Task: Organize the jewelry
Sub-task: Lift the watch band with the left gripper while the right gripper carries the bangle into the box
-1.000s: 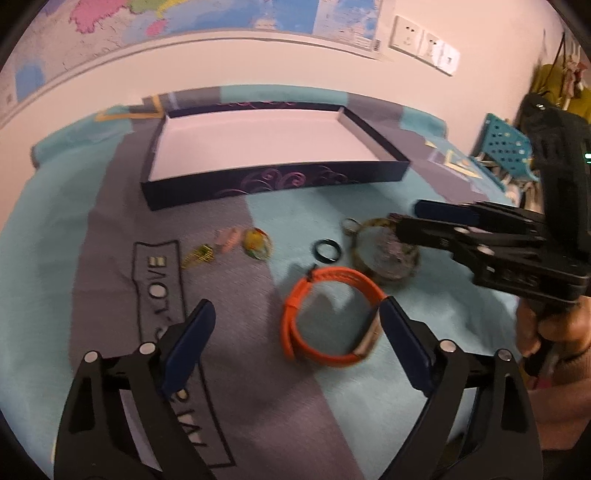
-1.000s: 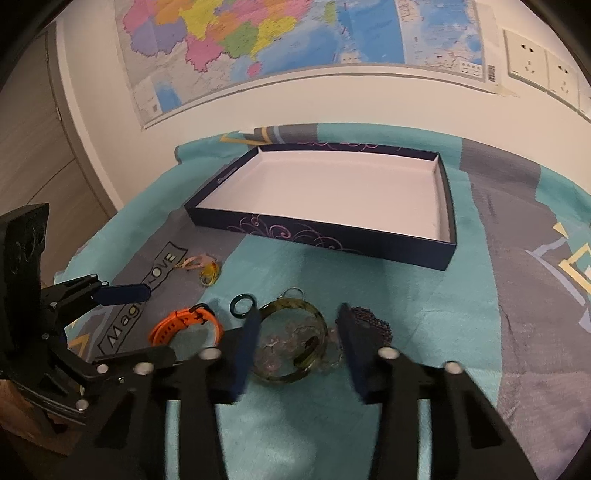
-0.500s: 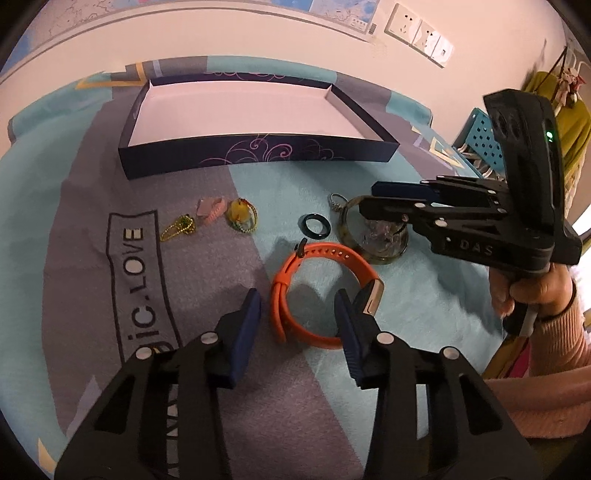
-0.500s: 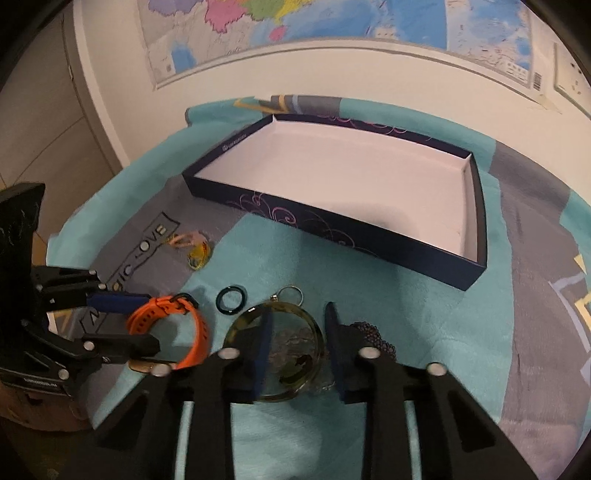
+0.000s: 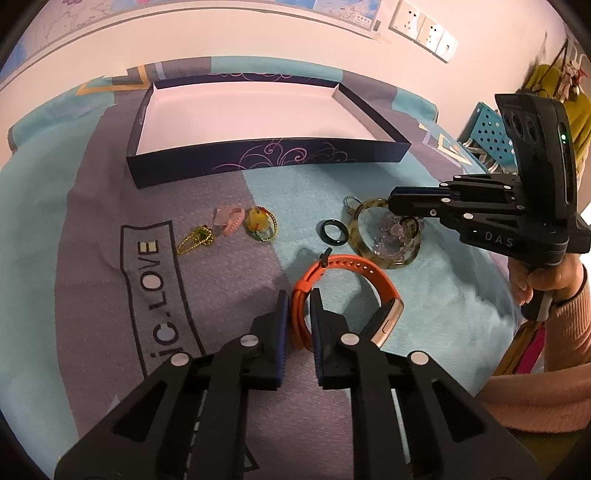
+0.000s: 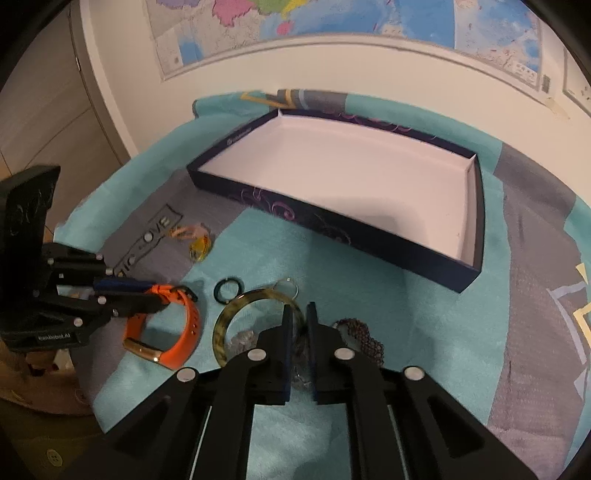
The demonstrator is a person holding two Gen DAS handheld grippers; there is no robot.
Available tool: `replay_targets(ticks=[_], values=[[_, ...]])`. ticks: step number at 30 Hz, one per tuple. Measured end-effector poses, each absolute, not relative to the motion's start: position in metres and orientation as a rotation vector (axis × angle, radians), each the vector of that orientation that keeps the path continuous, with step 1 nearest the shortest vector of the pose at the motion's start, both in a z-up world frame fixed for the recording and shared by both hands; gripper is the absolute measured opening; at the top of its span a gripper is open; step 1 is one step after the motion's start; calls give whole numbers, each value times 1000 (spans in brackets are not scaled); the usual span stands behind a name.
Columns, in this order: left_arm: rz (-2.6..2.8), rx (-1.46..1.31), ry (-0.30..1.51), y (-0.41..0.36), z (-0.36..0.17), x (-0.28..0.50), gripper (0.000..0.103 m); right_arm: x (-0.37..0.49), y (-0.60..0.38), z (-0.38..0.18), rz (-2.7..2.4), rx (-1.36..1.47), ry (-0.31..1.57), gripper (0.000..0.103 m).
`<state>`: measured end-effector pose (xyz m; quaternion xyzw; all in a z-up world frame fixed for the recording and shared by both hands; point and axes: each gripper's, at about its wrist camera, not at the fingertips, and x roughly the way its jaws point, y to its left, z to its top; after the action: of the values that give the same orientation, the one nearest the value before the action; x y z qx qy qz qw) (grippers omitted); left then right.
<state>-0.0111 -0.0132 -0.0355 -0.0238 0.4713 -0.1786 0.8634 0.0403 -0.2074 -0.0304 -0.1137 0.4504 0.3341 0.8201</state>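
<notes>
"LOVE" on cloth [image 5: 155, 280], "DAS" on tool [image 5: 498, 239]

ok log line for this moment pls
left gripper: closing on orange watch strap | right gripper: shut on tortoiseshell bangle | dark blue box: empty

Left gripper [image 5: 298, 306] angles steeply down, jaws closing to a narrow gap; right gripper [image 6: 300, 321] likewise tilted, jaws nearly together.

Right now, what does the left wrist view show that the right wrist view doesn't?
Only the left wrist view: a green-and-gold charm, the wall sockets and a hand holding the right gripper.
Only the right wrist view: a dark beaded bracelet beside the right gripper.
Both: the empty box, orange watch band, tortoiseshell bangle, dark ring.
</notes>
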Motion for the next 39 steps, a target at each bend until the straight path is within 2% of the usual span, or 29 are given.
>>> replay_targets(ticks=[1, 3, 7, 10, 24, 39], values=[[-374, -37, 987, -14, -35, -11, 15, 40, -206, -32, 710, -255, 960, 14], [-376, -23, 987, -15, -35, -10, 15, 40, -203, -34, 715, -268, 965, 15], [-377, -12, 988, -17, -37, -10, 15, 40, -200, -35, 723, -282, 959, 9], [-374, 12, 978, -20, -36, -12, 11, 40, -202, -33, 730, -265, 955, 9], [-386, 19, 865, -8, 6, -3, 11, 44, -225, -1, 777, -48, 872, 8], [-309, 78, 787, 0, 36, 93, 11, 135, -233, 16, 623, 64, 796, 8]])
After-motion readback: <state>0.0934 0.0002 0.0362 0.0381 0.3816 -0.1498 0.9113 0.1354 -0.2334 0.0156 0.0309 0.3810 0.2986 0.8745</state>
